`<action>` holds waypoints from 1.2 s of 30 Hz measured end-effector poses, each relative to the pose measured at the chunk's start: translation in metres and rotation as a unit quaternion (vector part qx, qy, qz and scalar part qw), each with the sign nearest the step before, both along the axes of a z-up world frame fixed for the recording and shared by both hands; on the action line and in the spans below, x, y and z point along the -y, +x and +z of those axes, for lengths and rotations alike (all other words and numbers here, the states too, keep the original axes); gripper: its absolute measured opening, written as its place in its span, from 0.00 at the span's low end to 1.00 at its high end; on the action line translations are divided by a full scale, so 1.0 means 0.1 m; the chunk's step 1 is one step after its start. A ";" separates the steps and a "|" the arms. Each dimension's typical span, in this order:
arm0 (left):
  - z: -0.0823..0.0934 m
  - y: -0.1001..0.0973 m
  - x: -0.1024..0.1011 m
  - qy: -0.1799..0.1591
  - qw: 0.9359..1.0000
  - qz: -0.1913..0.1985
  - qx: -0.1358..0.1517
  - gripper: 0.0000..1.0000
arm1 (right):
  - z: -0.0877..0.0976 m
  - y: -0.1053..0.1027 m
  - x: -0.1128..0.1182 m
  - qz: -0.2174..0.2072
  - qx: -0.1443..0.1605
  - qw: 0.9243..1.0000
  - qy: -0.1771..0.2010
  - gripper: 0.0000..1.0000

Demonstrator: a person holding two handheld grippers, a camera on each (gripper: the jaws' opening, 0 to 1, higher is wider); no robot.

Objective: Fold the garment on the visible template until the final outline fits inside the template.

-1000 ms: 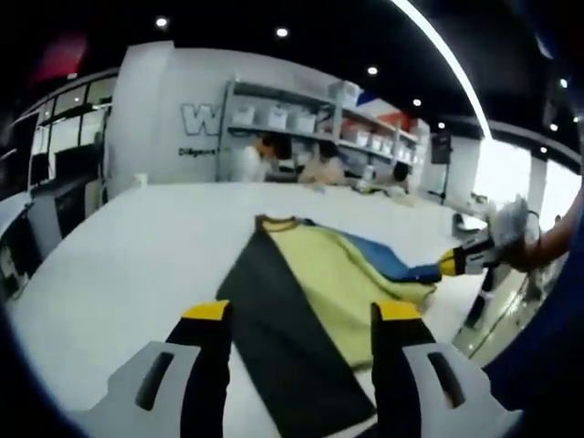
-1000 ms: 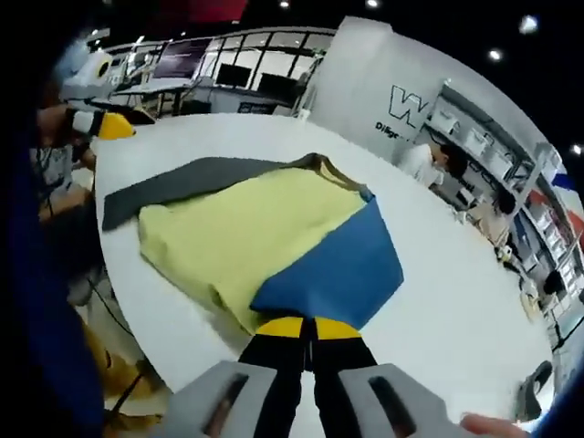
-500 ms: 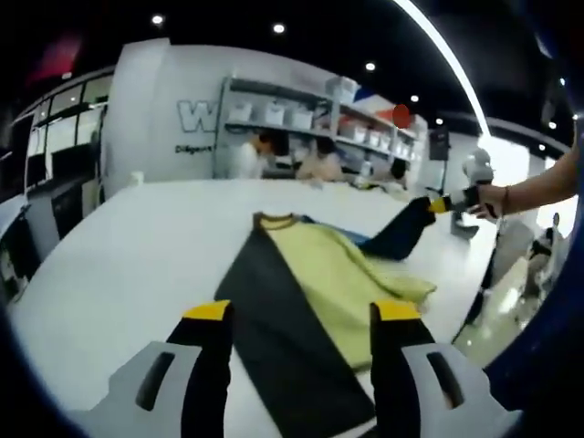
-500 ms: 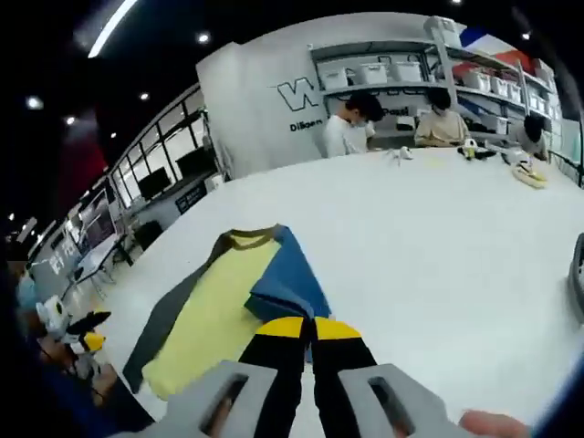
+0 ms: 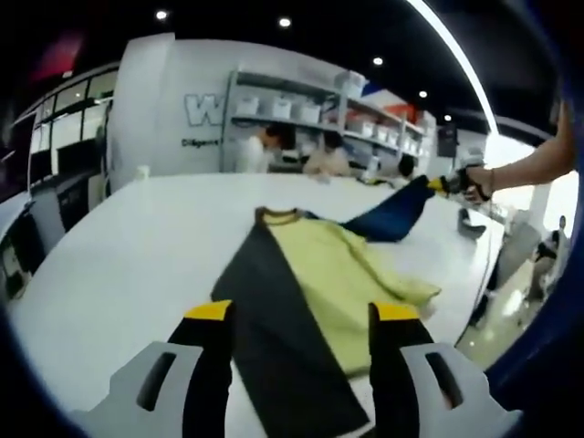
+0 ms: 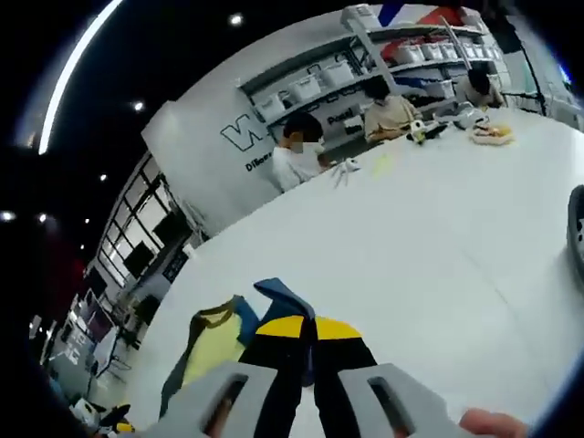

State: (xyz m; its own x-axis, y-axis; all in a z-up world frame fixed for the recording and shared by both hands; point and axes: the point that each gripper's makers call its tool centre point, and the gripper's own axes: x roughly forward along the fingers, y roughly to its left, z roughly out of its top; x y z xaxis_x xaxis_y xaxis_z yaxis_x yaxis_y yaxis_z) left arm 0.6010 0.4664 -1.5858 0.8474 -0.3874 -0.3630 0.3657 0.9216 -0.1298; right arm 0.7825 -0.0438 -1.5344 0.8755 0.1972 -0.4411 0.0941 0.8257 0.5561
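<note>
A large open lab or workshop floor is shown. A big white worktable [image 5: 137, 246] is set in the middle. Metal shelving [image 5: 310, 114] stacked with white storage bins [image 6: 306, 87] is seen along a white wall with lettering [image 5: 203, 111]. People [image 6: 297, 155] are seated at the table's far side. Recessed ceiling spotlights [image 5: 285, 22] and glass-walled rooms [image 6: 151, 246] are visible.

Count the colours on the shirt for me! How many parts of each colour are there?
Yellow part: 1
Dark grey part: 1
Blue part, held up by the right gripper: 1
Total: 3 colour parts on 1 shirt.
</note>
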 end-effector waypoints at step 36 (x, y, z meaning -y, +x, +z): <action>-0.38 -0.41 0.27 0.129 0.990 0.012 -0.059 0.59 | -0.55 -0.28 0.53 -0.009 0.027 0.999 -0.016 0.36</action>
State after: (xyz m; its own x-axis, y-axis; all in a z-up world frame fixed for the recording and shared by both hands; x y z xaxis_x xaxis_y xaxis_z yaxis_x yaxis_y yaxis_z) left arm 0.5598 0.4397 -1.6237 0.8011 -0.2497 -0.5439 0.3400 0.9378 0.0704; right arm 0.7543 -0.0968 -1.5890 0.9016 0.1679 -0.3987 0.0791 0.8421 0.5334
